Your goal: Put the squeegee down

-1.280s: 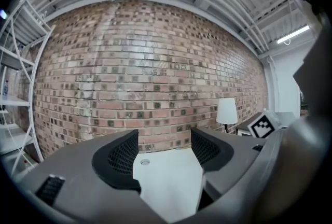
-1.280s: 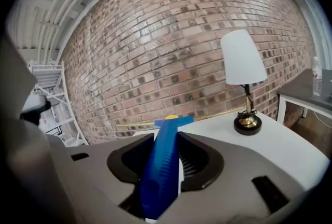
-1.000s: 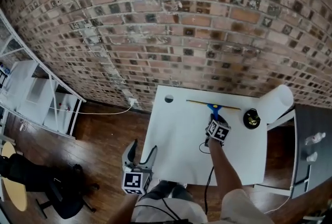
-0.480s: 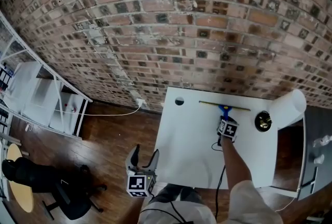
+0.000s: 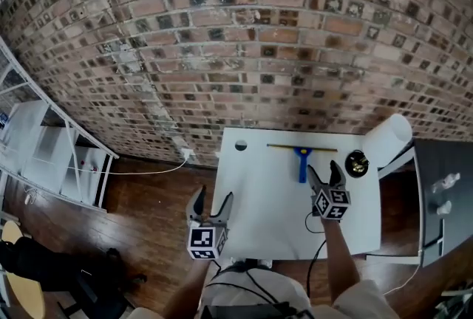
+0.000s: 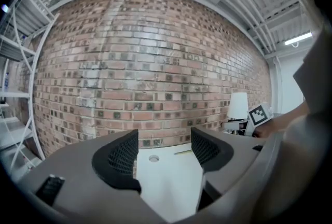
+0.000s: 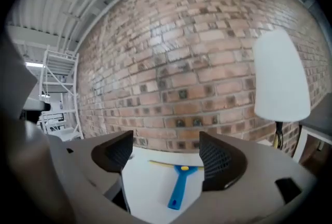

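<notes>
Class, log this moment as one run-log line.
squeegee: flat on table | right tool: opening, empty | left tool: open, empty

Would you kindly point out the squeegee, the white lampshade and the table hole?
squeegee (image 5: 302, 160), head view, blue handle
white lampshade (image 5: 388, 139), head view, shade's middle
table hole (image 5: 241, 144), head view, its dark centre

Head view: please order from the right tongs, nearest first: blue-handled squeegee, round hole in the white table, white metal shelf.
Right tongs, opening and empty:
1. Blue-handled squeegee, just ahead.
2. Round hole, white table's far-left corner.
3. White metal shelf, far left.
</notes>
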